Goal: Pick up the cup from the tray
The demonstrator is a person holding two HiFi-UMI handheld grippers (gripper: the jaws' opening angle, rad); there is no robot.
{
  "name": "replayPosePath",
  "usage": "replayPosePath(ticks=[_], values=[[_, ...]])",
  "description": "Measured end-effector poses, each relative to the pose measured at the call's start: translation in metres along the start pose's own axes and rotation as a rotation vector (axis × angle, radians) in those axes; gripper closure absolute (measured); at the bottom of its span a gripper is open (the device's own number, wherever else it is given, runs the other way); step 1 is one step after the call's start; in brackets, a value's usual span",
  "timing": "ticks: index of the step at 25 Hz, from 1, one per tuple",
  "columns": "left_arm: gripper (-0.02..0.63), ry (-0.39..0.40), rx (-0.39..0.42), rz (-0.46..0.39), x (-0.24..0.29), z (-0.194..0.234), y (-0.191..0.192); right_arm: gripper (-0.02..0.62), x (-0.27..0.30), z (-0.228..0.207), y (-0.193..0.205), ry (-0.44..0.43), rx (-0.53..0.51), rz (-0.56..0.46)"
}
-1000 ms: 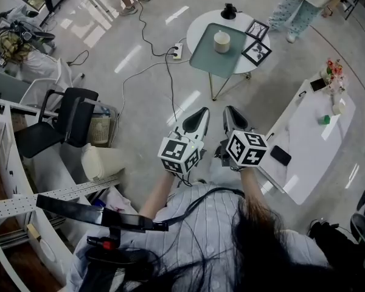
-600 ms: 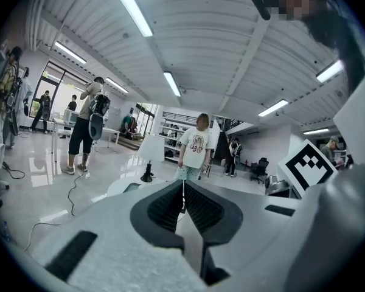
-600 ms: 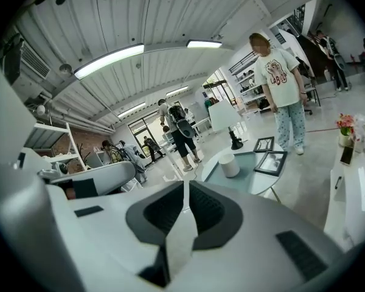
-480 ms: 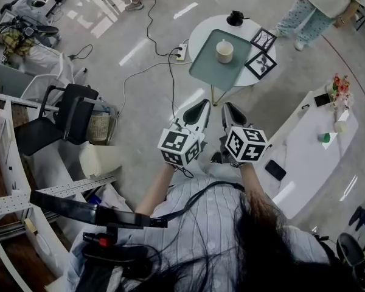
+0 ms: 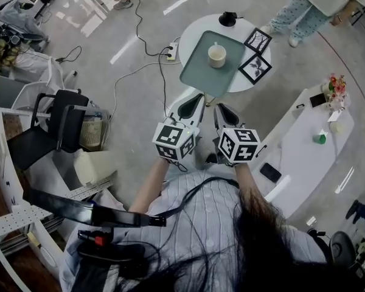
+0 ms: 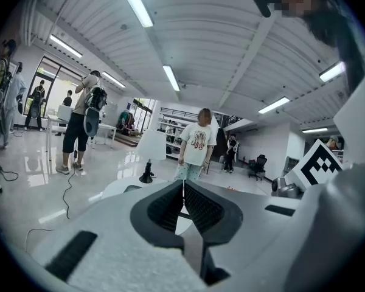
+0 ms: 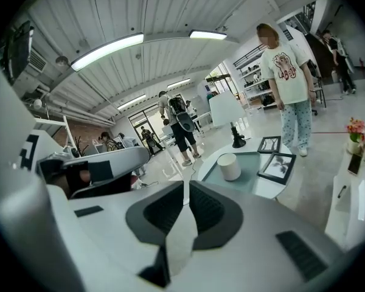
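A white cup [image 5: 217, 55] stands upright on a grey-green tray [image 5: 198, 78] on a small round white table [image 5: 194, 29], far ahead of both grippers. The right gripper view shows the same cup [image 7: 229, 166] and tray [image 7: 250, 180] beyond its jaws. My left gripper [image 5: 195, 98] and right gripper [image 5: 222, 109] are held side by side in the air, pointing toward the table and well short of it. Both are shut with nothing between the jaws. In the left gripper view the closed left gripper [image 6: 183, 185] hides most of the table.
Two framed pictures [image 5: 257, 41] [image 5: 254, 68] and a black lamp base [image 5: 227, 19] share the round table. A person [image 5: 316, 2] stands beyond it. A long white table [image 5: 313, 142] with a phone [image 5: 271, 173] is at right. Cables and a power strip [image 5: 170, 53] lie on the floor.
Both grippers have moved forward together toward the round table, which now sits closer in the head view. The jaws have stayed shut and the cup has not moved.
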State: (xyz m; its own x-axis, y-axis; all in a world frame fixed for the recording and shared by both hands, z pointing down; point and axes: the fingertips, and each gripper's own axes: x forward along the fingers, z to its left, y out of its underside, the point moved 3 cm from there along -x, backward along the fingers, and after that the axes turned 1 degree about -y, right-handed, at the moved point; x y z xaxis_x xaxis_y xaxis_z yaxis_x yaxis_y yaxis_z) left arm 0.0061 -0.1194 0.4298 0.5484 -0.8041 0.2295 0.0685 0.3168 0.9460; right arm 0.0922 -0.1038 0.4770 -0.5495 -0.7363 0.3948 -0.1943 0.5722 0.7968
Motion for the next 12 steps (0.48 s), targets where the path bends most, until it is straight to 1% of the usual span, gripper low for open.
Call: replayPosePath(ticks=[3,7,12], values=[[0.591,0.034,-0.008,0.002,0.024,0.017,-0.005,0.549,0.020,-0.010,-0.010,0.016,-0.002,-0.007],[0.591,0.069,-0.033,0.029,0.055,0.048,-0.008,0.549,0.053,-0.021,-0.022,0.056,0.006,-0.017],[0.591,0.123,-0.029,0.053,0.083,0.083,-0.017,0.548,0.094,-0.029,-0.033,0.092,0.035,-0.010]])
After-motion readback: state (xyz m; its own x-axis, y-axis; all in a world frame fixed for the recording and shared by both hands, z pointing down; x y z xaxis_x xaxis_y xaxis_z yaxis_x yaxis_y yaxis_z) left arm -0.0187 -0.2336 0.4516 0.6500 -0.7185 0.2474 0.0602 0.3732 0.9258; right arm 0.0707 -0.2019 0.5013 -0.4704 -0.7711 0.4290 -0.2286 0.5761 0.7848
